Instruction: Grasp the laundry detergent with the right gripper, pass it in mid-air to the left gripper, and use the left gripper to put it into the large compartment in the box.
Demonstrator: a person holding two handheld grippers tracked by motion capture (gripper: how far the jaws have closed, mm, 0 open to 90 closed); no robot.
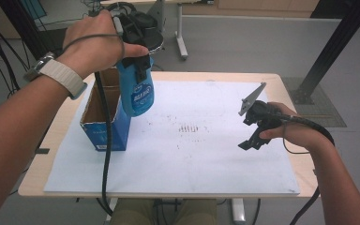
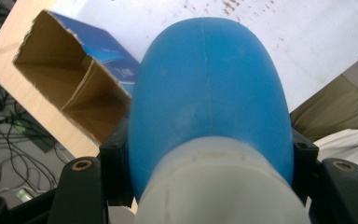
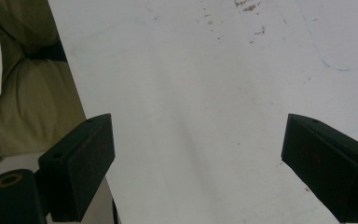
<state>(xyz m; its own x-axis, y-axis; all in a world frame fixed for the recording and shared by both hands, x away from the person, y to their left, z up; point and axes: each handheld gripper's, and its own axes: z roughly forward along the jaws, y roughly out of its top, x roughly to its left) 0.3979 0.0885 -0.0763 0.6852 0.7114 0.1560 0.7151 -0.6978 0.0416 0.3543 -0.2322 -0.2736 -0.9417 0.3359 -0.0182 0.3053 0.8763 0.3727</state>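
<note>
My left gripper (image 1: 138, 58) is shut on a blue plastic bottle (image 1: 139, 93) near its whitish top end. The bottle hangs bottom-down in the air, just over the right edge of an open blue cardboard box (image 1: 104, 131). In the left gripper view the bottle (image 2: 209, 93) sits between the two black fingers (image 2: 114, 161), and the box's brown inside (image 2: 65, 79) lies below to the left. My right gripper (image 1: 252, 138) hovers over the right part of the white paper (image 1: 192, 154). It is open, with bare paper (image 3: 191, 70) between its fingers (image 3: 81, 163).
The white sheet covers most of the light wooden table (image 1: 281, 79) and bears dark smudges (image 1: 190, 129) in the middle. A black frame post (image 1: 337, 42) stands on the floor at the back right. Cables (image 1: 0, 56) hang at the left, beyond the table.
</note>
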